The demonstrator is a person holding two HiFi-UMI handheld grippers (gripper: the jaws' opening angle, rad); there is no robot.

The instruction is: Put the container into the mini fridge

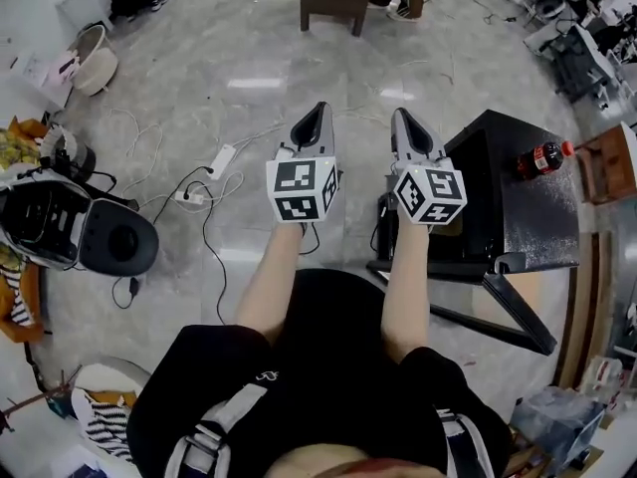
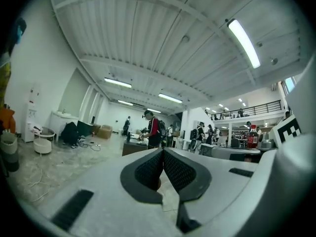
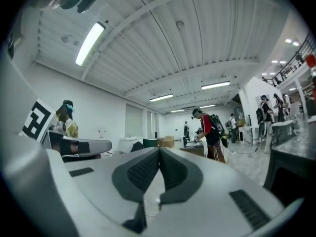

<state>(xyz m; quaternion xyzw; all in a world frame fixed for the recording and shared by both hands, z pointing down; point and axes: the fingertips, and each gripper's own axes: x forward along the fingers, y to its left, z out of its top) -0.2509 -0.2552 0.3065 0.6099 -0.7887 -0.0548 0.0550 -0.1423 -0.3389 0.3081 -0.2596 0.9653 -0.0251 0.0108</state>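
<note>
Hovering over floor (image 1: 249, 118): left tool (image 1: 320, 110), right tool (image 1: 402, 115), both pinched closed, empty; mini fridge (image 1: 523, 207) beside right tool.

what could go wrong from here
The bottle standing on the mini fridge could topple if the fridge gets bumped. Loose cables on the floor ahead could trip the person. The left gripper and right gripper are shut and hold nothing.
</note>
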